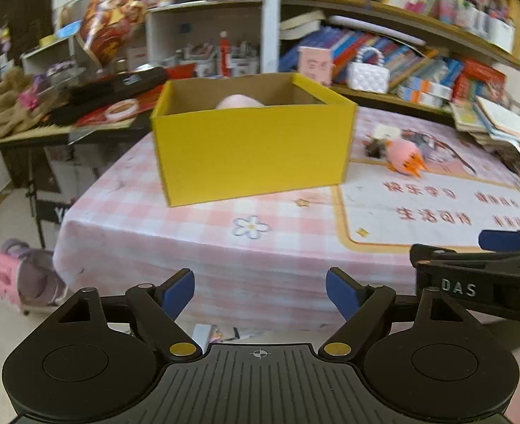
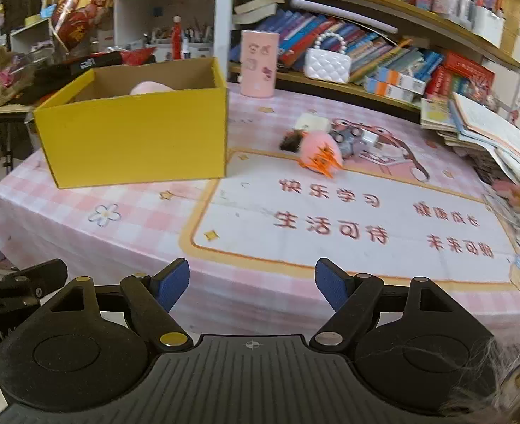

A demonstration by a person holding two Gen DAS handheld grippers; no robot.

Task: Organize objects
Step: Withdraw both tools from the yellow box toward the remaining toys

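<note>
An open yellow cardboard box point(image 1: 253, 148) point(image 2: 136, 137) stands on the pink checked tablecloth, with a pale pink soft thing point(image 1: 237, 100) point(image 2: 150, 88) showing inside it. To its right lie a pink plush toy with orange spikes point(image 1: 406, 157) point(image 2: 320, 152) and a small heap of grey and white bits point(image 2: 348, 137). My left gripper point(image 1: 260, 289) hangs open before the table's front edge, nothing between its blue pads. My right gripper point(image 2: 253, 282) is open too, also short of the table and holding nothing. Part of the right gripper shows at the right of the left wrist view.
A pink cylinder point(image 2: 259, 63) and a white quilted handbag point(image 2: 327, 63) stand at the back. Shelves of books fill the wall behind. A stack of open books point(image 2: 486, 134) lies at the table's right. A cluttered side table point(image 1: 48, 113) is left; a pink bag point(image 1: 16, 275) sits on the floor.
</note>
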